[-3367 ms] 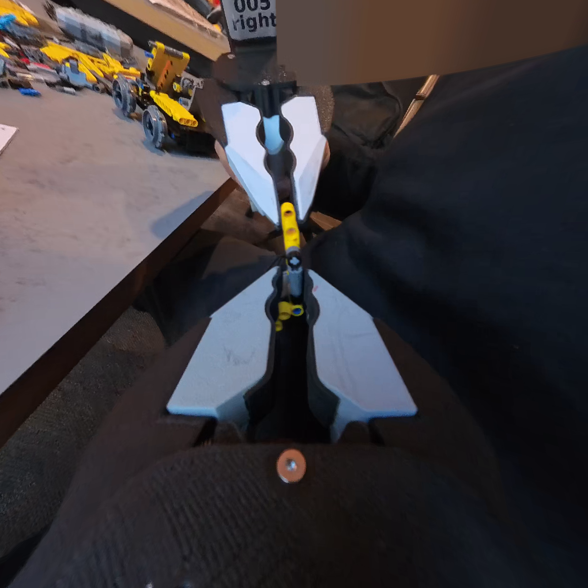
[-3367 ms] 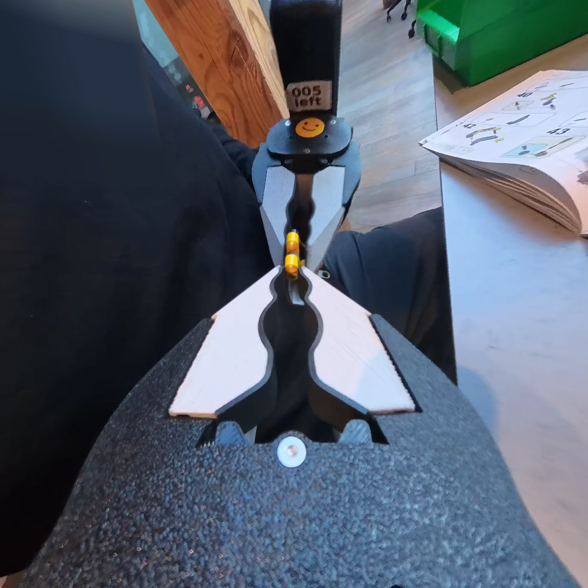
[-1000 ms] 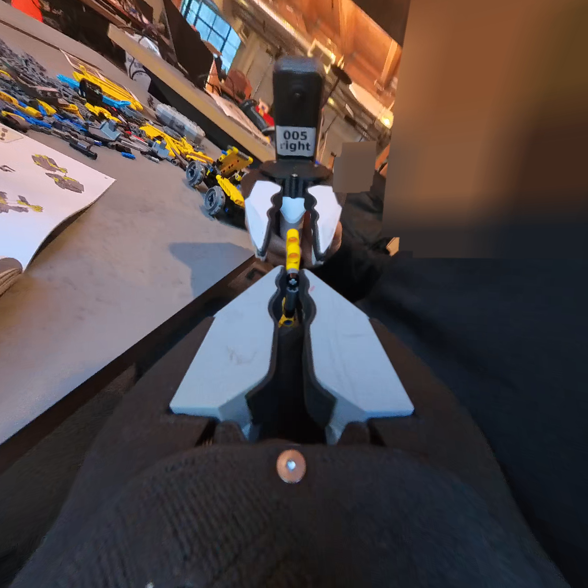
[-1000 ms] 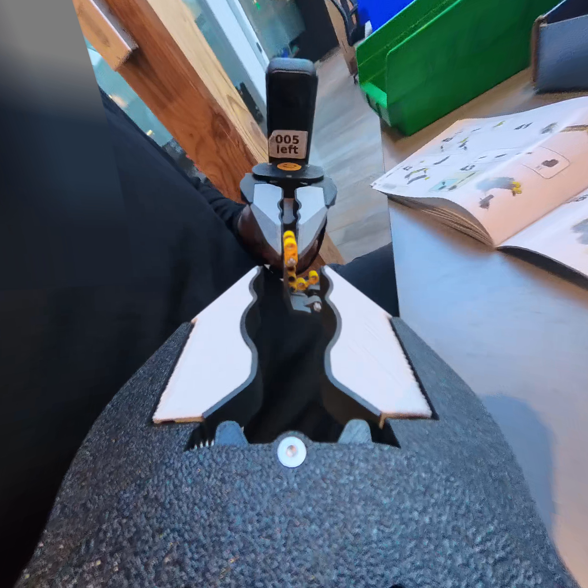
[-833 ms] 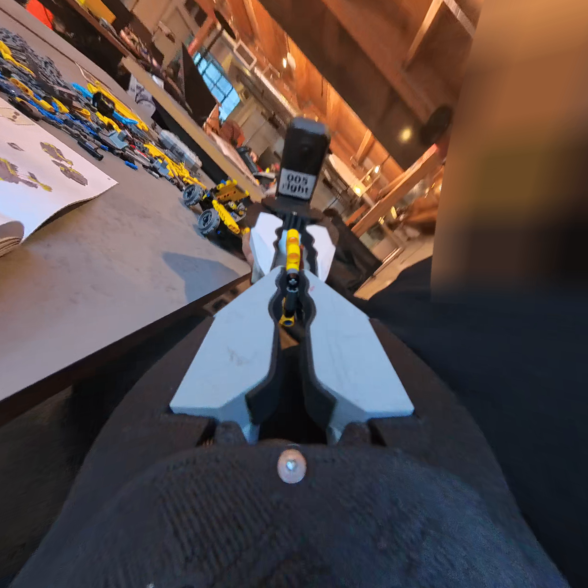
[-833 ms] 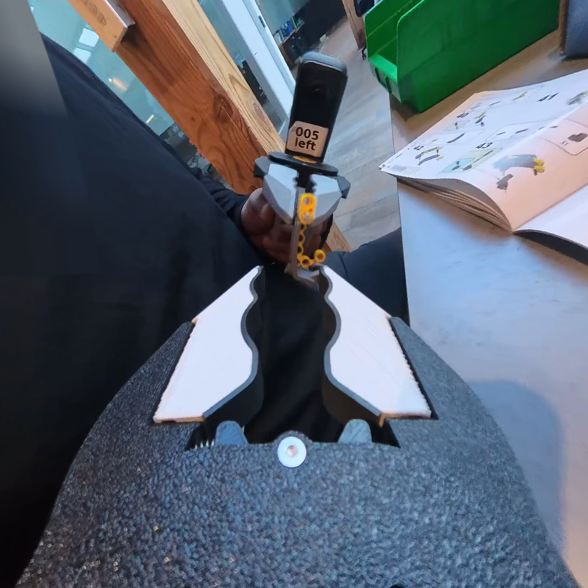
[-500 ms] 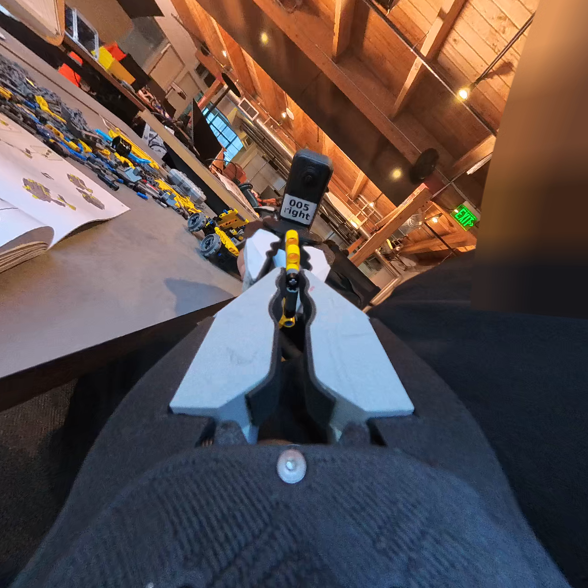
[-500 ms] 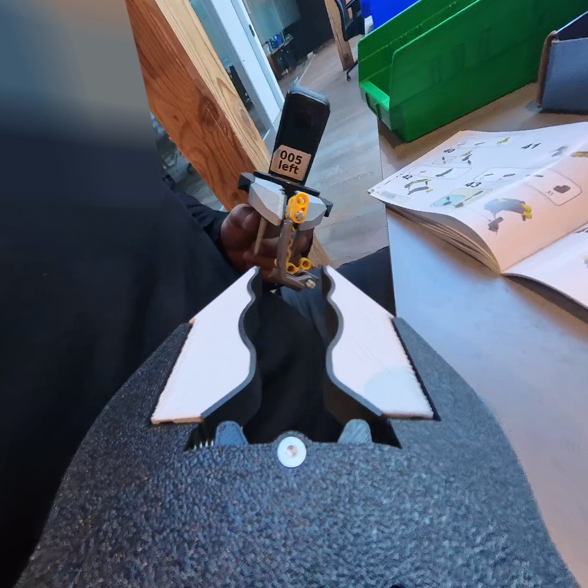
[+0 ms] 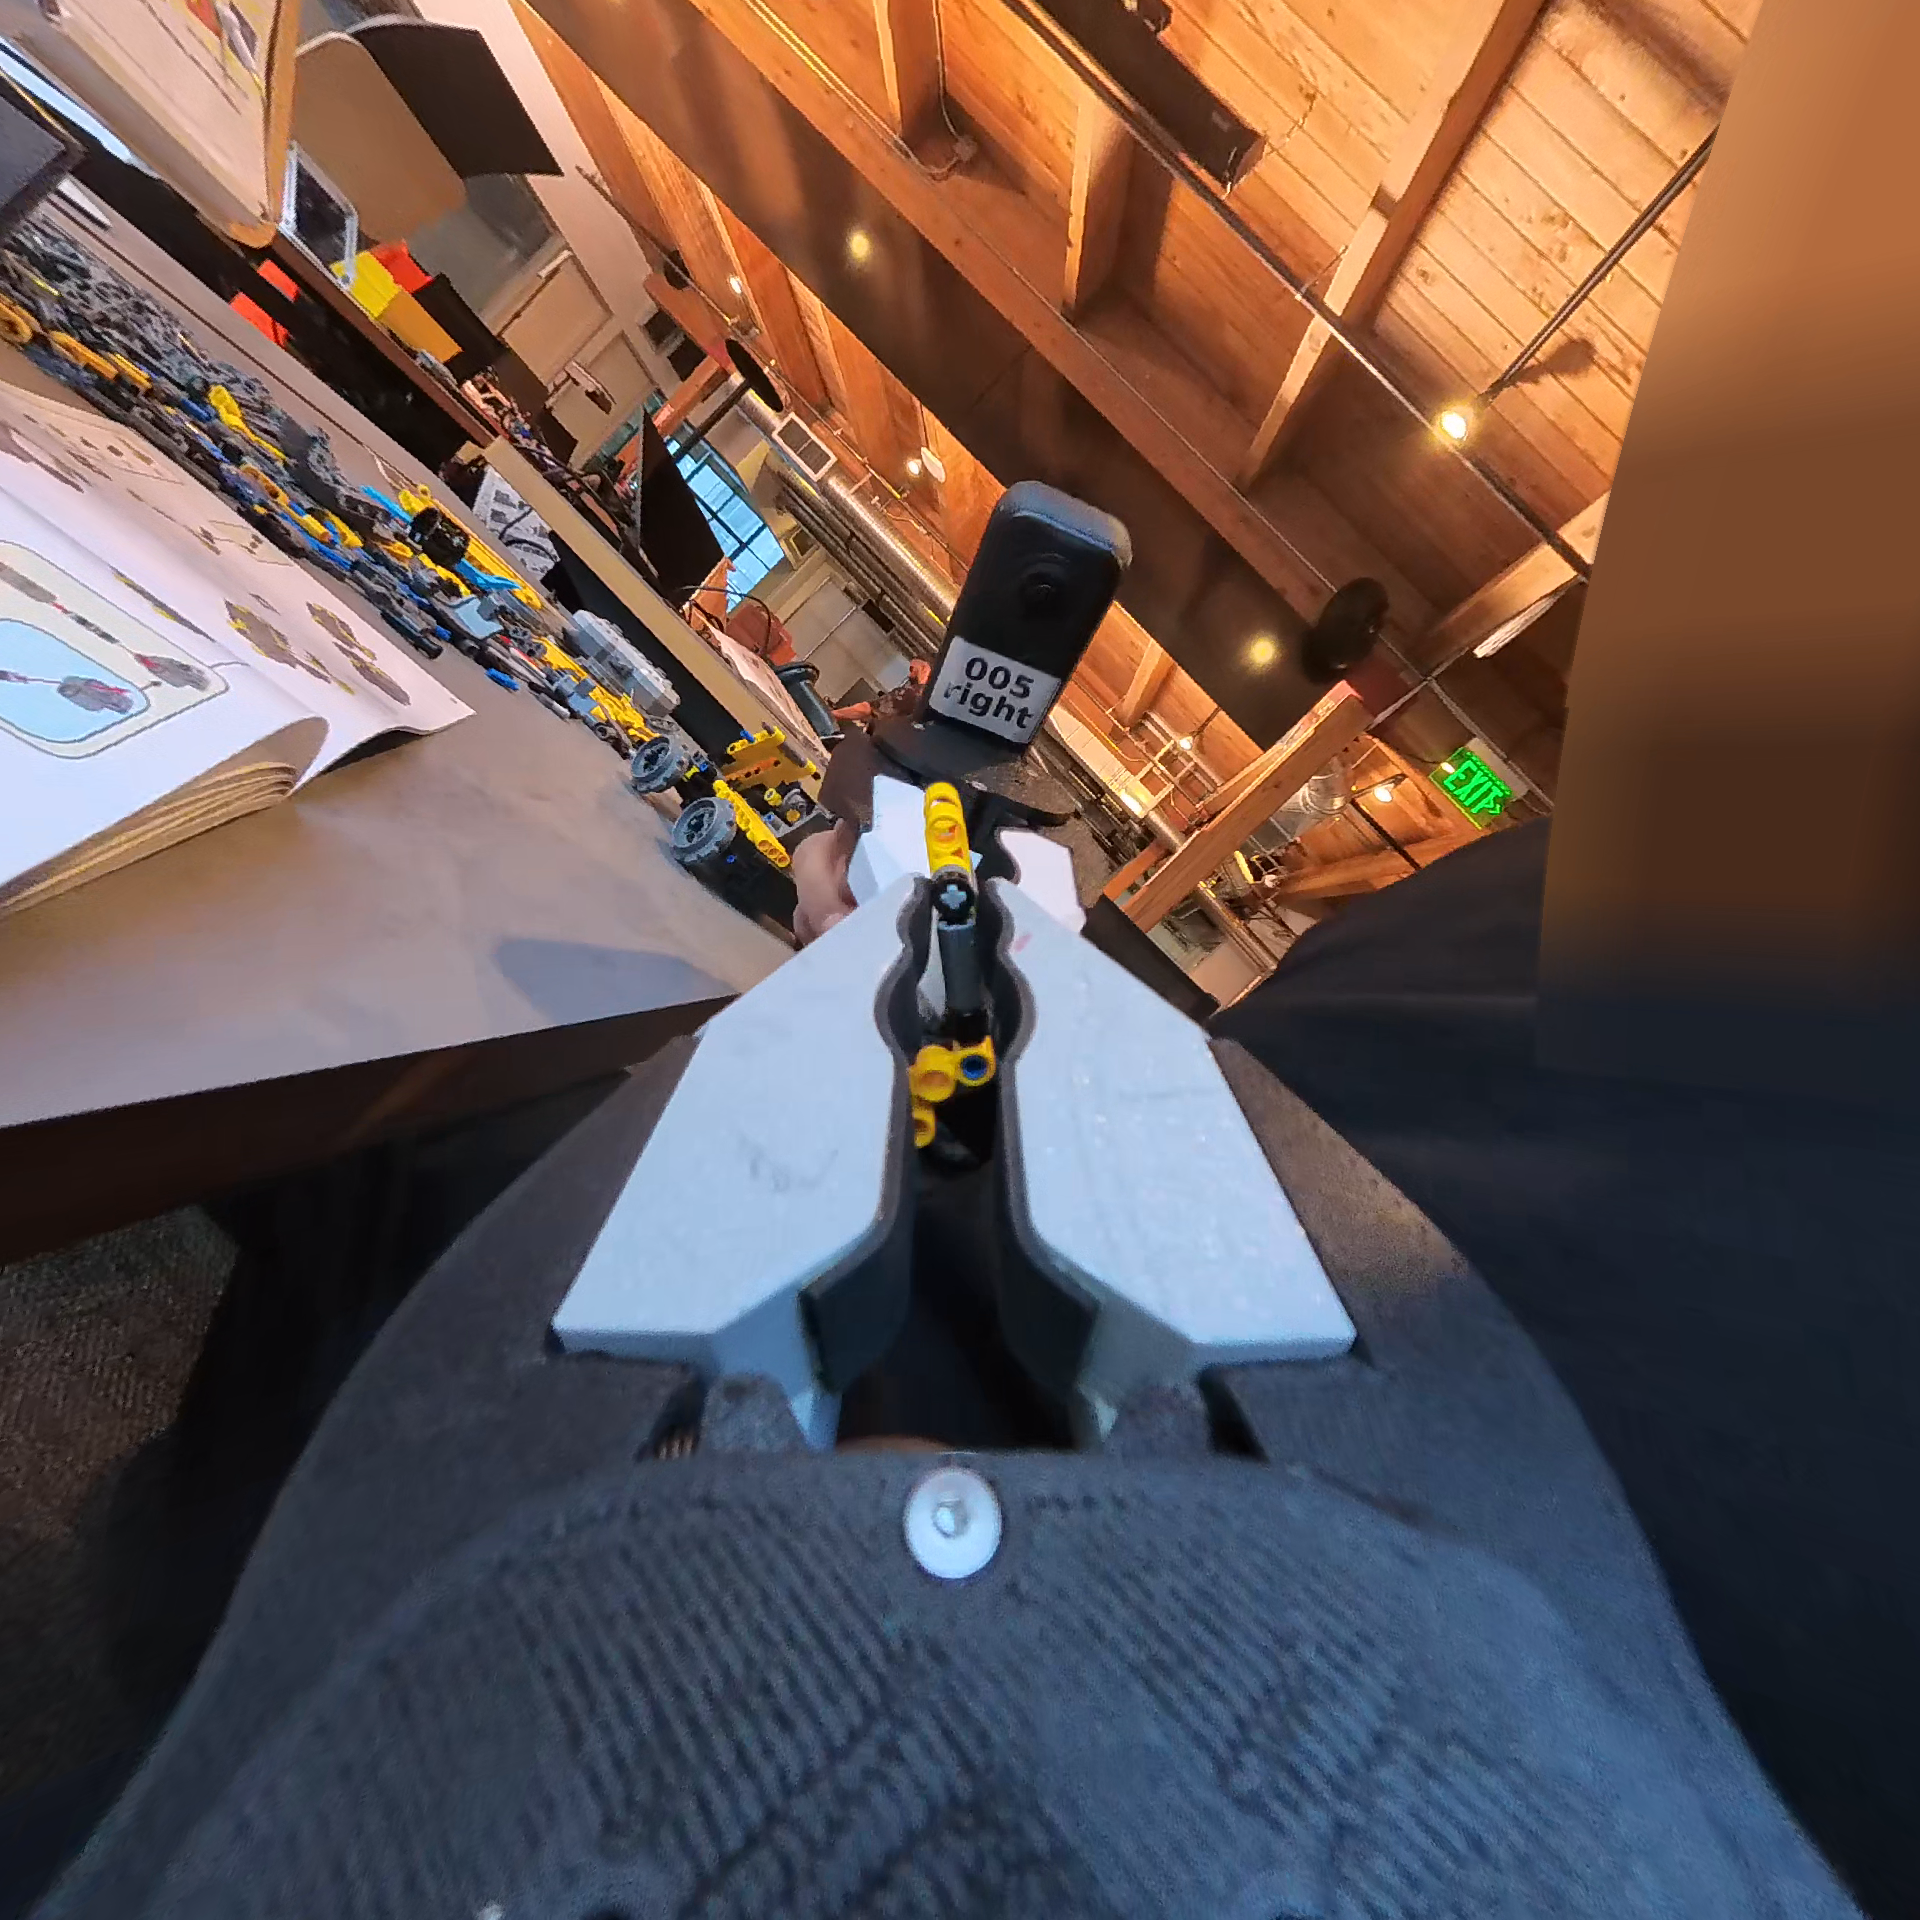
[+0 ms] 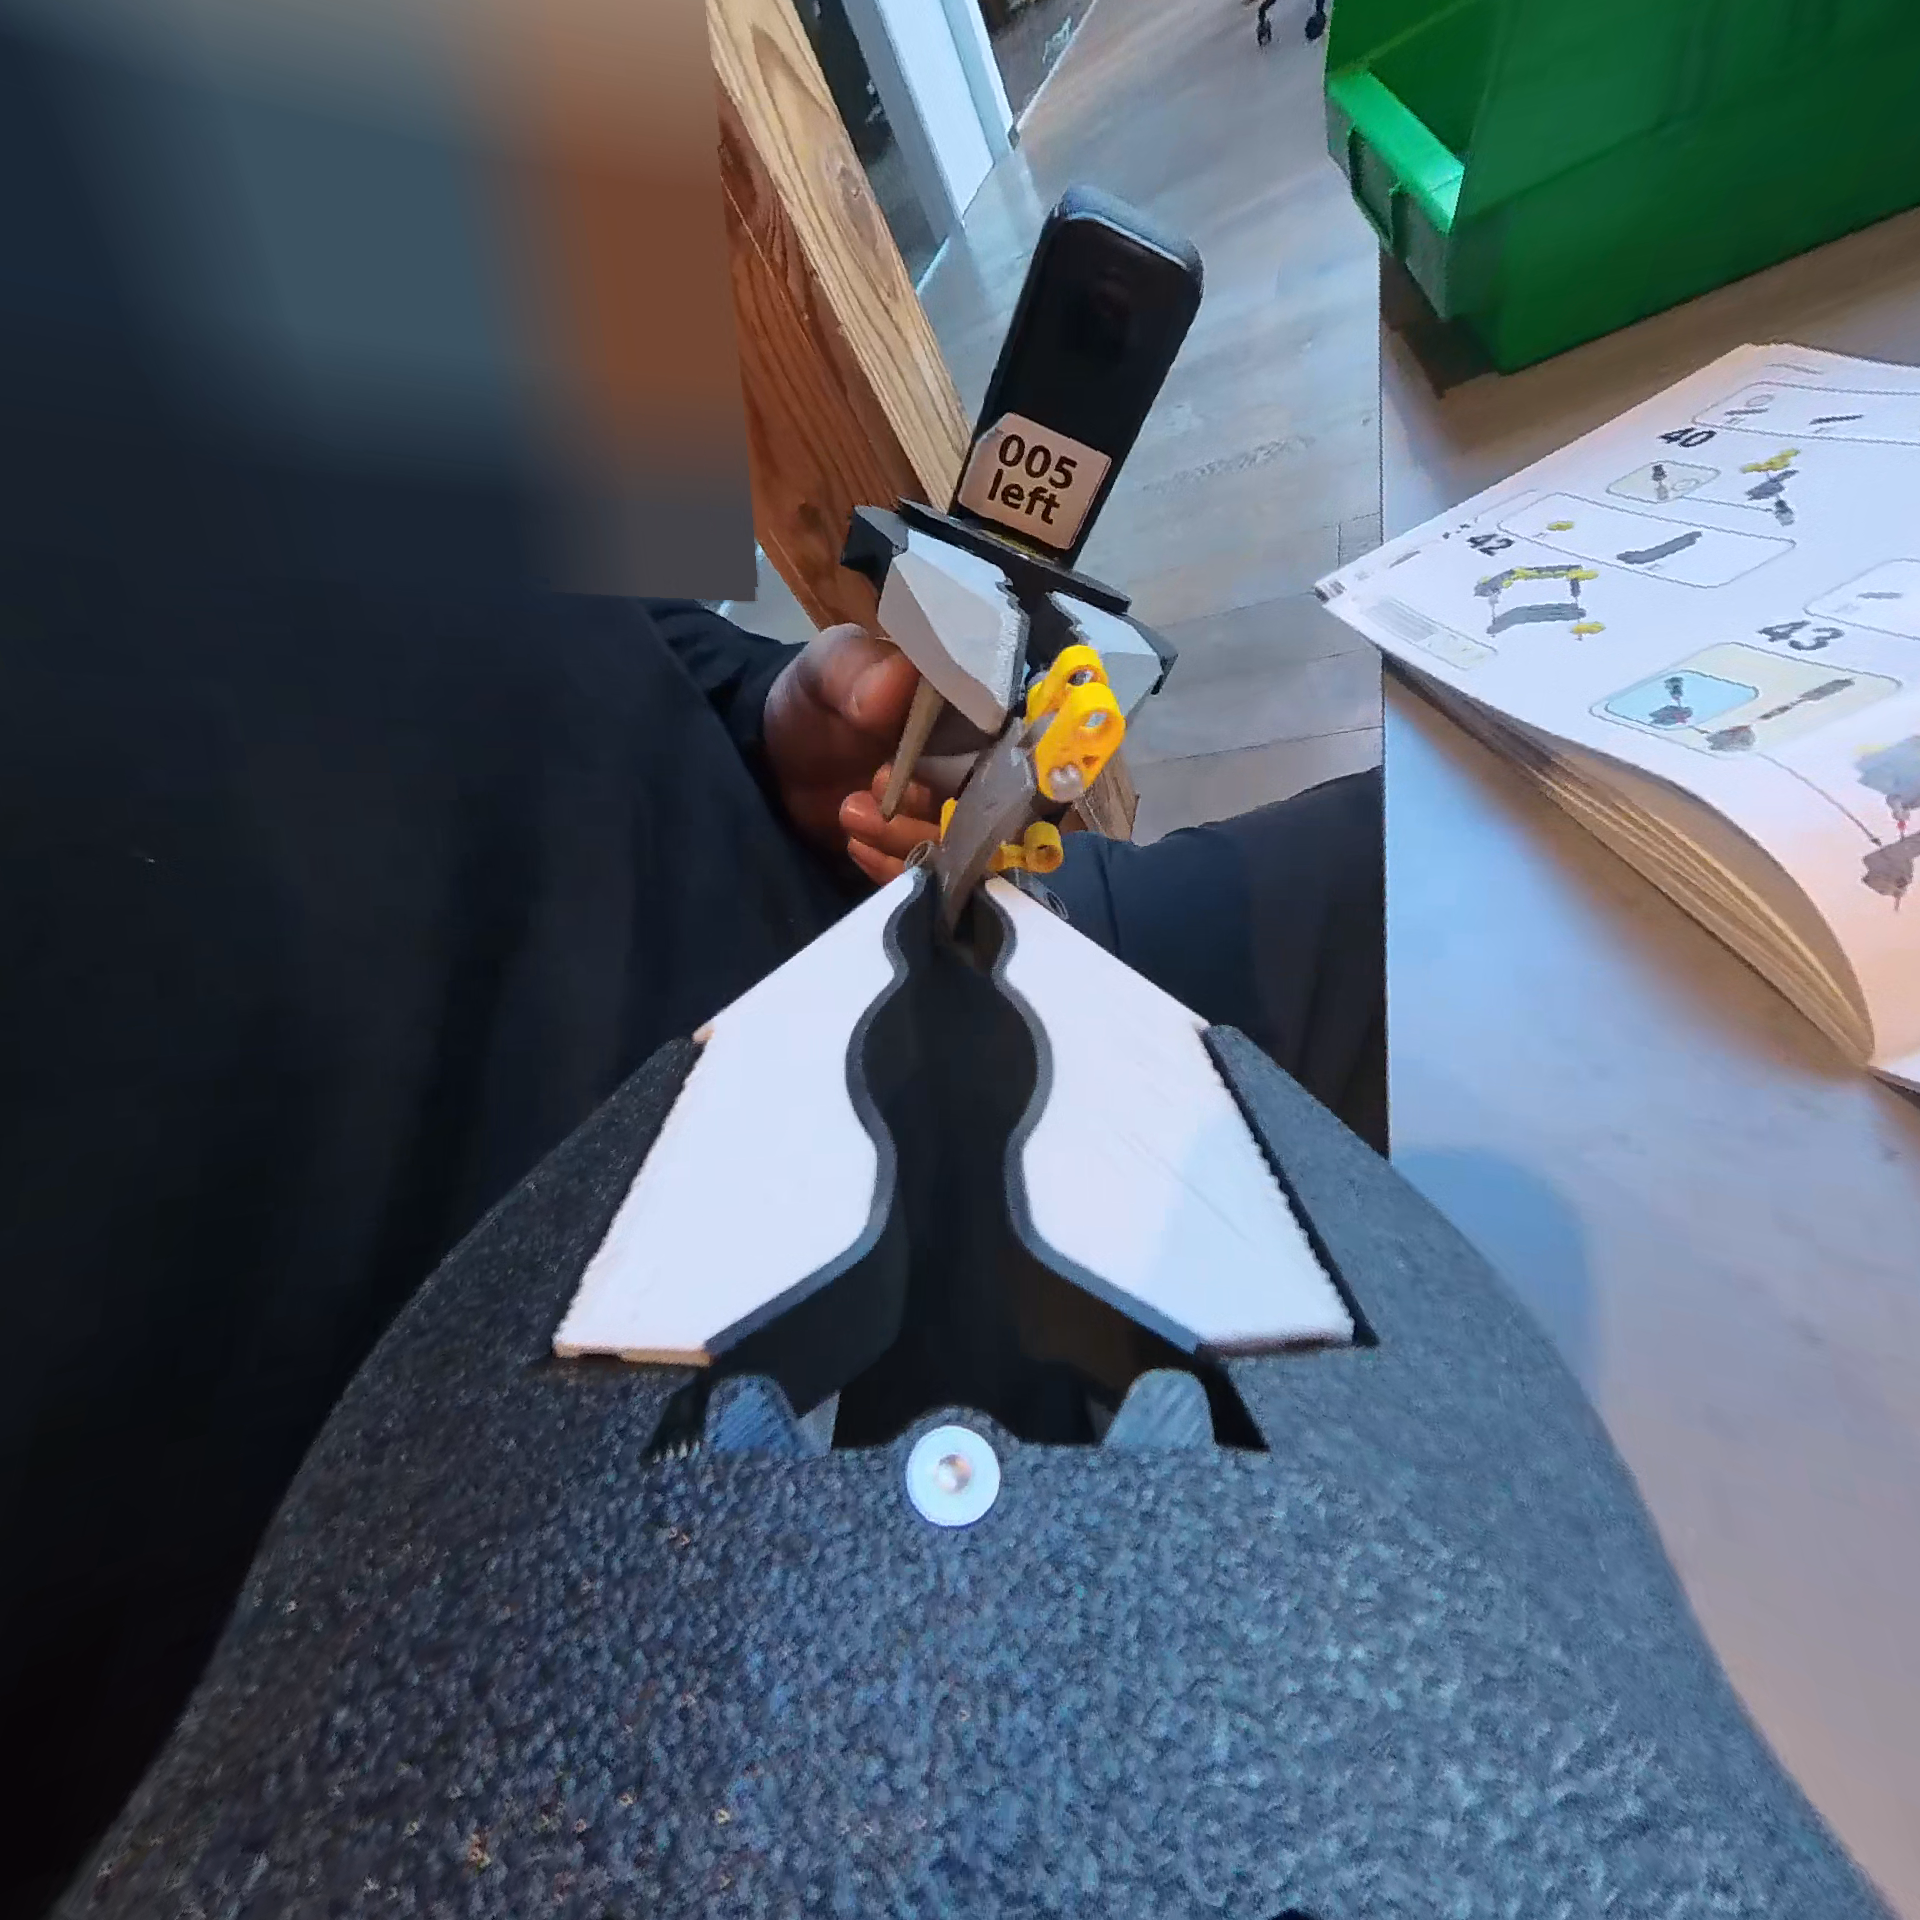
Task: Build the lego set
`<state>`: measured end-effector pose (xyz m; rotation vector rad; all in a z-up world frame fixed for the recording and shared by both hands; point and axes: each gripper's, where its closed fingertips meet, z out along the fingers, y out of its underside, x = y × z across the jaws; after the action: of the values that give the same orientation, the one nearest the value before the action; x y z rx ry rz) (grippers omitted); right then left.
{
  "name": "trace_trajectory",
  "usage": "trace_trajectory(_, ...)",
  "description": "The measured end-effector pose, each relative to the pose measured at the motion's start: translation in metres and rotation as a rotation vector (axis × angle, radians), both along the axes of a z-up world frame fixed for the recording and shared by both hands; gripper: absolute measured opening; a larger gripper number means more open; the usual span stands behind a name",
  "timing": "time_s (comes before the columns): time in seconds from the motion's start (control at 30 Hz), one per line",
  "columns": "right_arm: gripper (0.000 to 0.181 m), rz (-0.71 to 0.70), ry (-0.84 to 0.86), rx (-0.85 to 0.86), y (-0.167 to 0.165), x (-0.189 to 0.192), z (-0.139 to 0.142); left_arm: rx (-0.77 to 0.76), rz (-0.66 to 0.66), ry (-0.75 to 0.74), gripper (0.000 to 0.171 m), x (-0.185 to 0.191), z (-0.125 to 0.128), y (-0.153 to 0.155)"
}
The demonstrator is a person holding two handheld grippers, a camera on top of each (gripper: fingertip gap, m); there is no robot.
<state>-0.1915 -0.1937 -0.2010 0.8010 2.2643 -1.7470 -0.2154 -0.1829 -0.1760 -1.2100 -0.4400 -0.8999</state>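
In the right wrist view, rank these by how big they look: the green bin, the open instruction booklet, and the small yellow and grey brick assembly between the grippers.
As they look in that view, largest to smallest:
1. Open instruction booklet
2. Green bin, though cropped by the frame and farther off, so its rank against the booklet is unsure
3. Yellow and grey brick assembly, clearly smallest

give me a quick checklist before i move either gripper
1. Left gripper jaws shut on the small yellow and grey assembly: ok
2. Right gripper jaws closed on the assembly's other end: ok
3. Assembly held in the air, off the table: ok
4. Instruction booklet lying open on the table: ok
5. Connectors fully seated in the assembly: cannot tell
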Motion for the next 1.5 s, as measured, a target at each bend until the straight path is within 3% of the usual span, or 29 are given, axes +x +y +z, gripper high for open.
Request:
trace_trajectory(0.2,0.005,0.022,-0.039,-0.044,-0.003,-0.001,0.002,-0.009,-0.006,0.012,0.008,-0.002,0.0,-0.002)
trace_trajectory(0.33,0.005,0.052,-0.055,-0.087,-0.003,0.004,0.007,-0.041,-0.001,0.127,0.009,0.002,0.003,-0.002)
trace_trajectory(0.43,0.005,0.075,-0.064,-0.117,-0.003,0.008,0.011,-0.109,0.017,0.253,0.028,0.004,0.001,0.001)
trace_trajectory(0.53,0.005,0.076,-0.058,-0.11,-0.002,0.009,0.011,-0.14,0.007,0.348,0.032,0.009,-0.002,0.002)
trace_trajectory(0.8,0.005,0.041,-0.078,-0.15,0.005,0.006,0.013,-0.176,-0.032,0.39,0.049,0.013,-0.013,0.002)
trace_trajectory(1.07,0.005,-0.025,-0.21,-0.2,0.01,-0.009,0.004,-0.217,-0.073,0.423,0.037,0.018,-0.026,0.003)
trace_trajectory(1.2,0.005,-0.044,-0.361,-0.265,0.013,-0.018,0.003,-0.262,-0.061,0.337,0.024,0.007,-0.032,0.006)
trace_trajectory(1.3,0.006,-0.075,-0.471,-0.322,0.019,-0.032,0.008,-0.261,-0.079,0.14,0.023,-0.004,-0.027,0.012)
trace_trajectory(1.4,0.011,-0.082,-0.466,-0.344,0.028,-0.042,0.022,-0.183,-0.136,-0.07,0.019,-0.008,-0.013,0.017)
trace_trajectory(1.5,0.013,-0.098,-0.415,-0.314,0.037,-0.048,0.032,-0.12,-0.169,-0.19,0.019,-0.009,-0.002,0.023)
